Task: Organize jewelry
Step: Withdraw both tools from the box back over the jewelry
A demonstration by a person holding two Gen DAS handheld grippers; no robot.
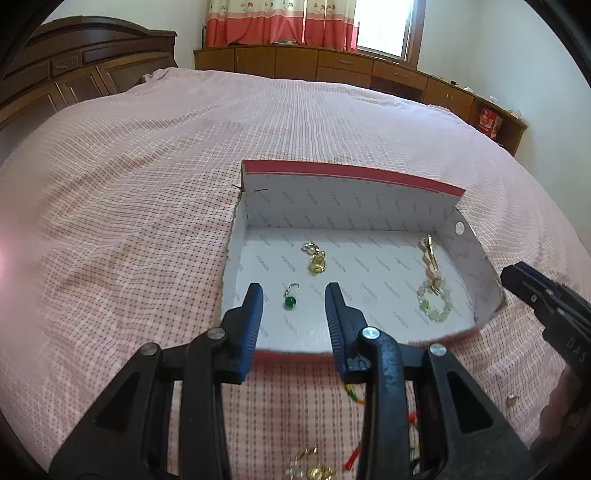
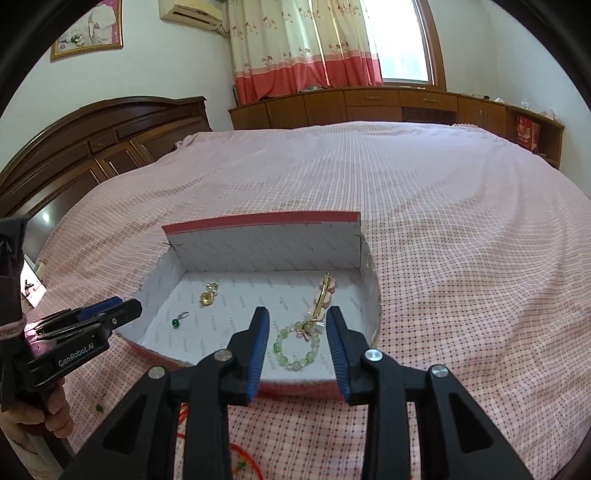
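box (image 1: 369, 206): open cardboard tray, red edge, white printed lining; sits on the bed (image 1: 147, 184), lower centre-right of left wrist view, centre of right wrist view
green bead earring (image 1: 290, 300): on box floor, lower left part; in left wrist view it shows in the gap between the left claw's fingers, not touched
gold pendant (image 1: 317, 260): on box floor, above the green bead earring in frame, apart from it
bead bracelet (image 2: 297, 345): pale green ring on box floor, right side; shows between the right claw's fingers in right wrist view, not touched
hair clip (image 2: 323, 291): gold and pink, just above the bracelet, running up toward the box's back wall
left claw (image 1: 293, 291): released, fingers parted, nothing gripped; bottom centre of its own view
right claw (image 2: 297, 314): released, fingers parted, nothing gripped; bottom centre of its own view
loose pieces: red cord (image 2: 243, 458) and a gold item (image 1: 317, 470) on the bed below the box, bottom edge of frames; details unclear
room: wooden headboard (image 1: 74, 66) upper left, cabinets (image 1: 314, 62) and curtain (image 1: 280, 22) along top
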